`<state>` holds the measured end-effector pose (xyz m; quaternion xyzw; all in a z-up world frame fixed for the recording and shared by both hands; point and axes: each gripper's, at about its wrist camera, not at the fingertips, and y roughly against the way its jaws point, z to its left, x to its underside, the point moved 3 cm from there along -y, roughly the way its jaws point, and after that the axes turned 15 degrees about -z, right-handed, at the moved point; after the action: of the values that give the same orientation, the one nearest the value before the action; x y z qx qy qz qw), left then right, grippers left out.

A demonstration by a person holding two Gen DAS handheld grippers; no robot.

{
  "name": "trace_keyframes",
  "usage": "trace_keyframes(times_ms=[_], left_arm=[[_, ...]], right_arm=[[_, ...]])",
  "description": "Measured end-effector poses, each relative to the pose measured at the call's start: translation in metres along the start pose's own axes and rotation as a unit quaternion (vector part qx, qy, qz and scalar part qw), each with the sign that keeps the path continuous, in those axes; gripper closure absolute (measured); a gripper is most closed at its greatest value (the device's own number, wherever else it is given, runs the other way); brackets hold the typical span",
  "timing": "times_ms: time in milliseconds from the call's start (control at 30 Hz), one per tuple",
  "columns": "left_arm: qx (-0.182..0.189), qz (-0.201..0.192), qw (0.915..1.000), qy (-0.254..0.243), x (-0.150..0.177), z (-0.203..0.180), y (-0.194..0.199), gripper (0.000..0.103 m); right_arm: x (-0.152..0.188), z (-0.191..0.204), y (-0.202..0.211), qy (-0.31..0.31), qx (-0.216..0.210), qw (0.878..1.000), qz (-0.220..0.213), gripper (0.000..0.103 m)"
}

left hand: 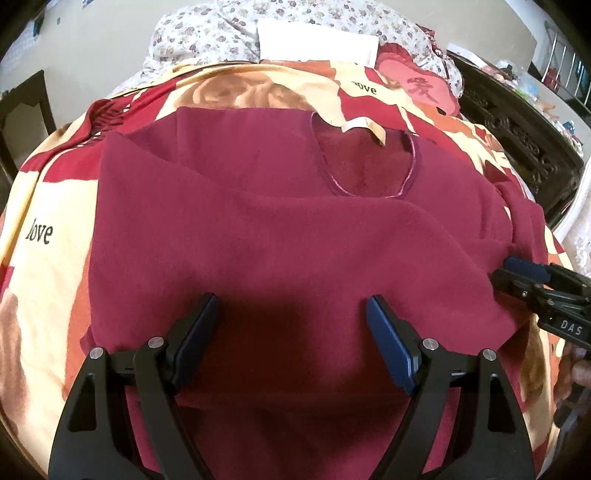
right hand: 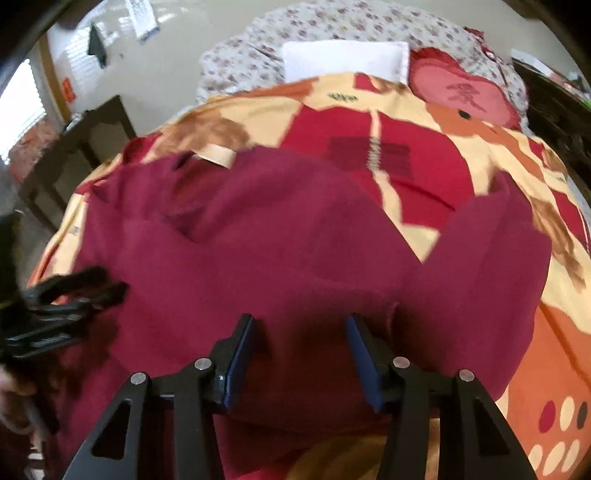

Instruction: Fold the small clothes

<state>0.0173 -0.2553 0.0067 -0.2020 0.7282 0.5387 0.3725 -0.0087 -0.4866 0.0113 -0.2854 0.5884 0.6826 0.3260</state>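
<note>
A maroon fleece top lies spread on the patterned bedspread, its neck opening and beige label towards the head of the bed. My left gripper hovers open over the top's lower middle, with only flat cloth below the pads. My right gripper stands with its jaws apart over the top, and a raised fold lies by its right finger. From the left wrist view it sits at the top's right edge by the sleeve. The left gripper shows blurred at the left.
A white pillow, floral bedding and a pink-red cushion lie at the head of the bed. Dark carved furniture runs along the right side. A dark table stands to the left.
</note>
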Motion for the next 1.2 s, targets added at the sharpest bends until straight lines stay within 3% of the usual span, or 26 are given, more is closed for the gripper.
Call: trace_keyframes(times_ms=[233, 367, 633, 733, 833, 933, 1200], left_arm=[[0.012, -0.015, 0.9998, -0.005, -0.01, -0.014, 0.009, 0.021], [0.02, -0.017, 0.9996, 0.0, -0.013, -0.023, 0.008, 0.021], [0.032, 0.016, 0.9993, -0.01, -0.004, -0.045, -0.016, 0.021], [0.025, 0.017, 0.9994, -0.017, -0.001, -0.049, -0.021, 0.021], [0.028, 0.015, 0.9994, -0.012, 0.0, -0.048, -0.023, 0.02], [0.032, 0.014, 0.9994, -0.007, 0.0, -0.046, -0.024, 0.02], [0.041, 0.022, 0.9989, -0.002, -0.001, -0.044, -0.021, 0.02]], right_arm=[[-0.008, -0.009, 0.026, -0.041, -0.029, 0.999, -0.004, 0.054], [-0.004, -0.01, 0.026, -0.042, -0.025, 0.999, -0.006, 0.053], [-0.001, -0.019, 0.021, -0.066, -0.035, 0.997, -0.001, 0.053], [-0.009, -0.026, 0.035, -0.083, -0.037, 0.996, -0.023, 0.053], [-0.026, -0.049, 0.049, -0.097, 0.003, 0.993, -0.066, 0.051], [-0.045, -0.086, 0.042, -0.142, 0.035, 0.986, -0.08, 0.05], [-0.077, -0.161, -0.018, -0.252, 0.065, 0.964, -0.059, 0.05]])
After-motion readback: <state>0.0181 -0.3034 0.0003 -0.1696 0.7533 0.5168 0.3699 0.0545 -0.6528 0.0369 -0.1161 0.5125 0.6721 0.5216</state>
